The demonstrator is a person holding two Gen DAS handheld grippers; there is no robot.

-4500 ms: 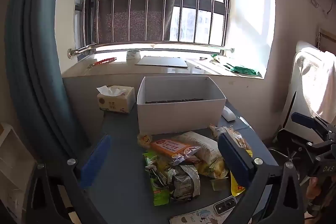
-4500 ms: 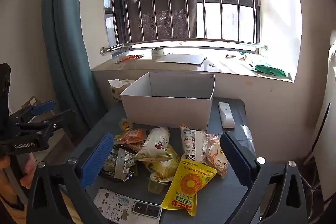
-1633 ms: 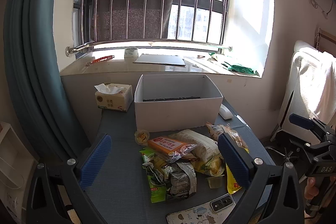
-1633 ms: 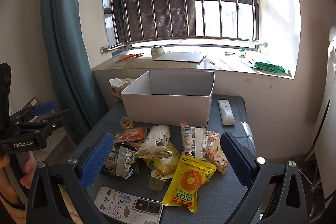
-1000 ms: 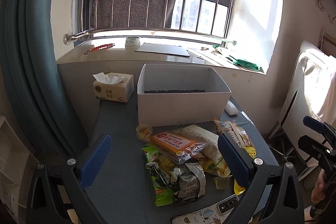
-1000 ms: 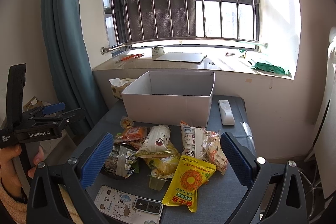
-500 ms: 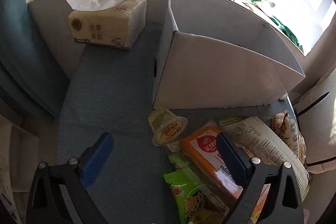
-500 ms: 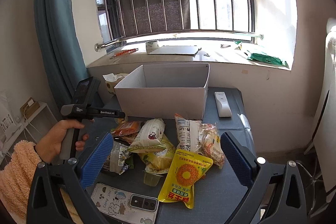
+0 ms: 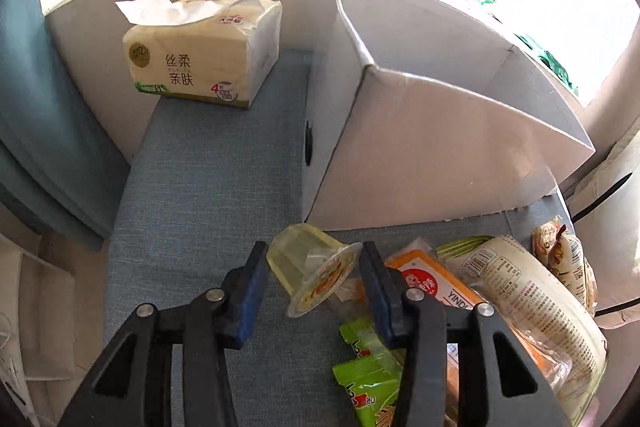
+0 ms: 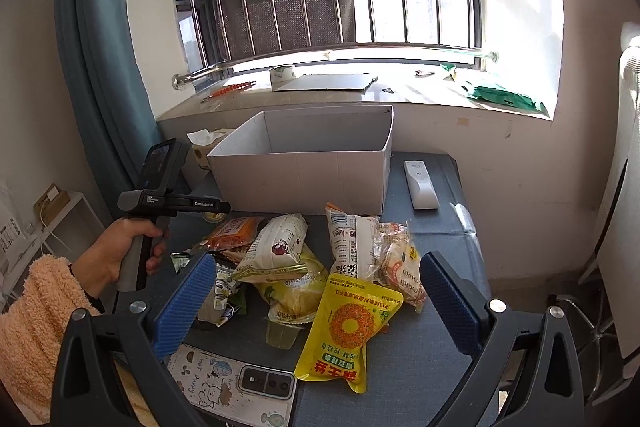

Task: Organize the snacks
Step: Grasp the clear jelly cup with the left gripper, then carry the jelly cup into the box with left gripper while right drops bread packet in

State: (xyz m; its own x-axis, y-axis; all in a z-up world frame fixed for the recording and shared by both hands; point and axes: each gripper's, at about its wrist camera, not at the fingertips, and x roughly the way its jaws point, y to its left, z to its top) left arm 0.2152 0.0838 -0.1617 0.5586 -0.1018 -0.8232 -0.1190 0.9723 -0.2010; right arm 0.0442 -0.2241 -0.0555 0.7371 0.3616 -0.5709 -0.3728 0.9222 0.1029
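Observation:
My left gripper [image 9: 314, 273] is shut on a yellow jelly cup [image 9: 310, 267], which is tilted between the blue pads just in front of the white cardboard box [image 9: 432, 155]. The left gripper also shows in the right wrist view [image 10: 200, 205], low by the box's front left corner. A pile of snack packets [image 10: 304, 259] lies on the grey-blue table, with an orange packet [image 9: 436, 287], a green packet [image 9: 372, 383] and a yellow bag [image 10: 348, 327]. My right gripper [image 10: 316, 307] is open and empty, held back above the pile.
A tissue pack [image 9: 200, 63] stands left of the box. A white remote [image 10: 420, 183] lies right of the box. A phone [image 10: 236, 383] lies at the table's front edge. A second jelly cup [image 10: 282, 335] sits by the yellow bag. The windowsill [image 10: 360, 87] runs behind.
My left gripper has dropped down and forward to the table and closed on the jelly cup. My right gripper has stayed about where it was, open.

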